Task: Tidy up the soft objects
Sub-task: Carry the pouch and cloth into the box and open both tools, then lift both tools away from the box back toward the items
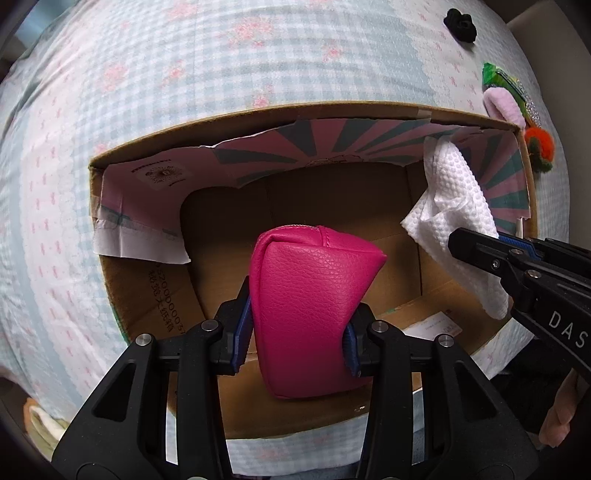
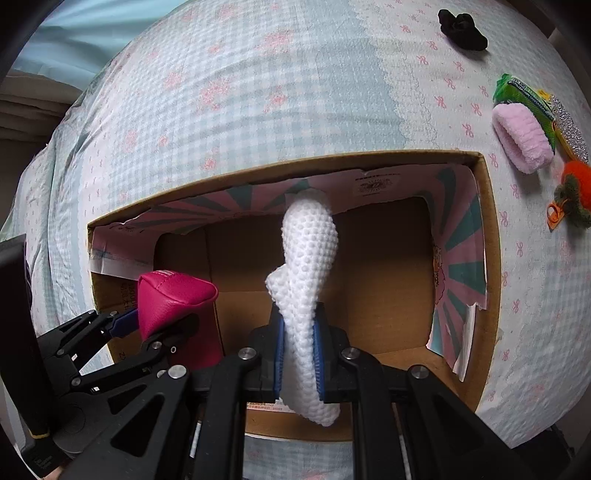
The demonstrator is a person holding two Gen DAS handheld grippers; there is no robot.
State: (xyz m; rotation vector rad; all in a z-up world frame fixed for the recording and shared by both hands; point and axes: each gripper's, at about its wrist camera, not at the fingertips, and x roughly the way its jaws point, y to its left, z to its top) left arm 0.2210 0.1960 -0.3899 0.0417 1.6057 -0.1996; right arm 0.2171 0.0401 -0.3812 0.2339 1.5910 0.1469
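Note:
My left gripper (image 1: 297, 328) is shut on a magenta leather pouch (image 1: 314, 310) and holds it over the open cardboard box (image 1: 258, 122). The pouch also shows at the left of the right wrist view (image 2: 170, 302), with the left gripper (image 2: 155, 328) around it. My right gripper (image 2: 298, 354) is shut on a white dimpled cloth (image 2: 306, 266) and holds it over the same box (image 2: 487, 236). In the left wrist view the cloth (image 1: 458, 199) hangs from the right gripper (image 1: 480, 243) by the box's right wall.
The box sits on a bed with a blue checked sheet (image 2: 258, 92). To the right of the box lie a pink fuzzy band (image 2: 522, 142), a green packet (image 2: 524, 98), an orange plush toy (image 2: 572, 188) and a black scrunchie (image 2: 461, 29).

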